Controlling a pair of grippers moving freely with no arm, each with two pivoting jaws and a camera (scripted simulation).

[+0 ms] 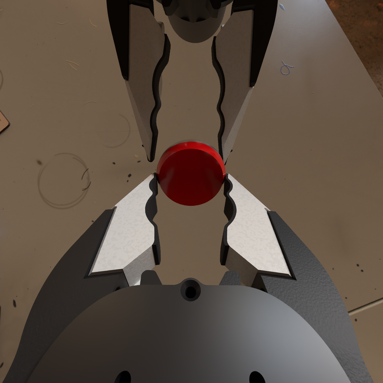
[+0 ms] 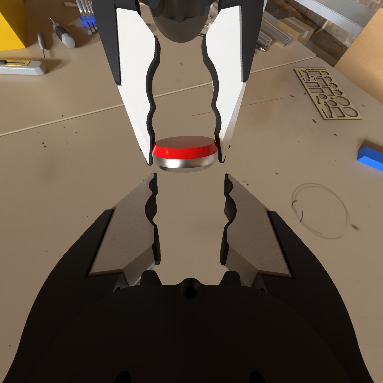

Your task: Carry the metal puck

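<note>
Crowding the far edge of the worktop [image 2: 83,186] are a yellow box [image 2: 10,27], a screwdriver [image 2: 62,35], a grey and yellow hand tool [image 2: 20,66], a blue rack [image 2: 88,20] with metal rods standing in it, aluminium bars [image 2: 273,37] and cardboard boxes [image 2: 296,29]. Nearer on the right lie a cut-out stencil sheet [image 2: 327,93] and a blue block [image 2: 371,157], both well apart from the grippers. Nothing lies between the two grippers but the metal puck [image 1: 190,180], red above a bright metal band. The left gripper [image 1: 190,176] is clamped on it, both fingertips pressed to its rim. The right gripper [image 2: 190,174] faces it tip to tip, fingers spread with nothing between them; the puck sits just beyond its tips. Faint ring marks [image 2: 321,211] stain the worktop nearby.
</note>
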